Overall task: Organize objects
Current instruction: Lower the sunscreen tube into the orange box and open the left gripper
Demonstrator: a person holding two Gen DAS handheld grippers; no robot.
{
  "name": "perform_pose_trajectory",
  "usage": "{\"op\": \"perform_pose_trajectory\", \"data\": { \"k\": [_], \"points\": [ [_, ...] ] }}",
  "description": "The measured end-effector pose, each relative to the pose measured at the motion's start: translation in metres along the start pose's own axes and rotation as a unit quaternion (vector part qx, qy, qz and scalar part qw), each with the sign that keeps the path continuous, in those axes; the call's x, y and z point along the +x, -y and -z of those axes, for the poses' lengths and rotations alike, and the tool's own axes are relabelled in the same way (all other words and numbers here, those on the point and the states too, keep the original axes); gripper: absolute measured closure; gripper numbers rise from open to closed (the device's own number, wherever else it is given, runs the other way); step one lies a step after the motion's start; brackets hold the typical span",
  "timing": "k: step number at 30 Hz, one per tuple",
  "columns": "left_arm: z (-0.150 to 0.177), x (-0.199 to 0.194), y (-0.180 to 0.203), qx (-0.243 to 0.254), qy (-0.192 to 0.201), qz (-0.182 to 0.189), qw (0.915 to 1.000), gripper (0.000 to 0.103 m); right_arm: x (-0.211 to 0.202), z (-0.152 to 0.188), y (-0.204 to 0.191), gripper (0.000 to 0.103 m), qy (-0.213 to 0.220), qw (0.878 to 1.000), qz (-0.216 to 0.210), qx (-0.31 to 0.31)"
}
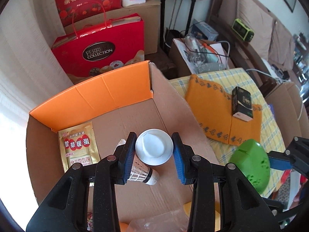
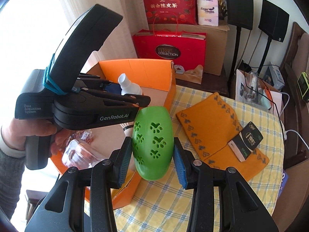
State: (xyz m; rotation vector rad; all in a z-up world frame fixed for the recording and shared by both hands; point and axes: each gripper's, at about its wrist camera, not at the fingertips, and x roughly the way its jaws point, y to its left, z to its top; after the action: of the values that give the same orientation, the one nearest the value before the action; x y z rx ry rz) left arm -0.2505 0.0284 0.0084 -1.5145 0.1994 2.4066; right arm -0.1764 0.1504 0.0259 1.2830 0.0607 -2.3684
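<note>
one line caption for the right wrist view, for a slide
Right gripper holds a green paw-print egg case beside the orange cardboard box, where the left gripper carries a white bottle.

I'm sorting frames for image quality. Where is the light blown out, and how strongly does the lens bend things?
Left wrist view: the curtain at the left edge washes out to white; the cardboard box walls bow, and black vignette fills the corners. Right wrist view: window glare burns out the upper left behind the left gripper; the green egg-shaped case is sharp, the table edge curves.
</note>
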Motion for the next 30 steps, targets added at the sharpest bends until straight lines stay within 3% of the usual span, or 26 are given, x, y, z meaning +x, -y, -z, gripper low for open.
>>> {"op": "perform_pose_trajectory", "data": {
  "k": [5, 11, 18, 24, 27, 30],
  "points": [
    [0.011, 0.008, -0.007, -0.008, -0.019, -0.002, 0.9998, 0.068, -0.003, 0.002, -0.001, 0.061, 0.003, 1.0, -0.003, -0.001],
    [0.028, 0.018, -0.007, -0.006, -0.073, -0.009, 0.9972, 0.064, -0.008, 0.002, -0.005, 0.061, 0.011, 1.0, -0.008, 0.0],
    [0.028, 0.029, -0.008, -0.046, -0.088, 0.032, 0.9946, 0.066, -0.013, 0.004, -0.007, 0.061, 0.013, 1.0, -0.009, 0.0],
    [0.024, 0.023, -0.003, -0.051, -0.073, 0.048, 0.9949, 0.066, -0.017, 0.005, -0.005, 0.061, 0.014, 1.0, -0.005, 0.003],
    [0.023, 0.006, -0.005, -0.038, -0.051, 0.029, 0.9975, 0.062, -0.018, 0.005, -0.005, 0.061, 0.014, 1.0, -0.002, 0.002],
    [0.02, -0.01, -0.01, -0.044, -0.034, 0.024, 0.9982, 0.042, -0.018, 0.003, -0.006, 0.061, 0.016, 1.0, -0.005, 0.003]
  ]
}}
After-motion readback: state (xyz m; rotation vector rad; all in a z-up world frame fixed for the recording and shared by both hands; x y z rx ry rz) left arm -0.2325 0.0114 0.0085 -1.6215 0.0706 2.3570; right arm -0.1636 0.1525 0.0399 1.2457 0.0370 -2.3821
